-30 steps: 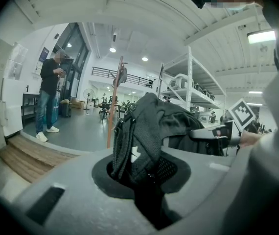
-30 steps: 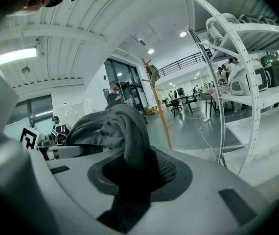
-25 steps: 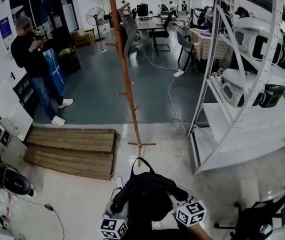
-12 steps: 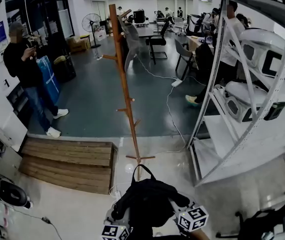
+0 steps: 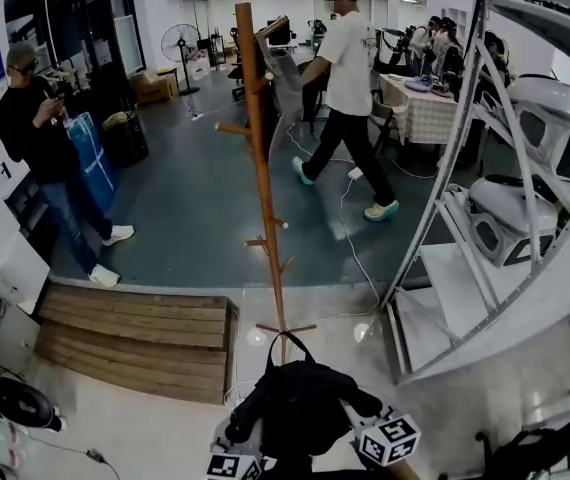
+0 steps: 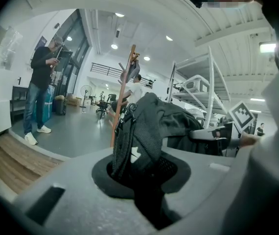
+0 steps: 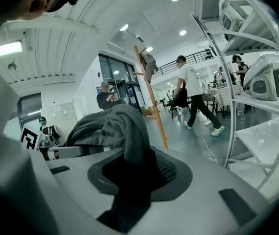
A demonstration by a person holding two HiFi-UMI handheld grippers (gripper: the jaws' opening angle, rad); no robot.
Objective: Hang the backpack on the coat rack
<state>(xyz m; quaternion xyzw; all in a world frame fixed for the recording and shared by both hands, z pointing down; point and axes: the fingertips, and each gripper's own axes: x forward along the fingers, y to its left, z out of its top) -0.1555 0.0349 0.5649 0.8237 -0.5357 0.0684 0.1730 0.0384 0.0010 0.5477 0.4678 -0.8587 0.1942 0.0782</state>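
A black backpack [image 5: 300, 408] hangs between my two grippers at the bottom of the head view, its top loop pointing at the rack. My left gripper [image 5: 250, 430] is shut on the backpack's left side; its dark mesh fabric [image 6: 139, 136] fills the jaws in the left gripper view. My right gripper [image 5: 350, 416] is shut on the right side, with grey fabric [image 7: 120, 131] draped over its jaws. The wooden coat rack [image 5: 263, 168] stands just ahead on the pale floor, also seen as a thin pole [image 6: 122, 92] and a slanted pole [image 7: 151, 99]. A grey garment [image 5: 283, 68] hangs near its top.
A white metal shelf unit [image 5: 485, 188] holding helmets stands at the right. A low wooden step [image 5: 135, 333] lies at the left. One person [image 5: 350, 98] walks past behind the rack; another [image 5: 40, 138] stands at the left. A white cable [image 5: 350, 238] trails across the floor.
Both grippers have carried the backpack forward, so the coat rack looks nearer. A person in a white shirt has walked into view behind the rack, heading left.
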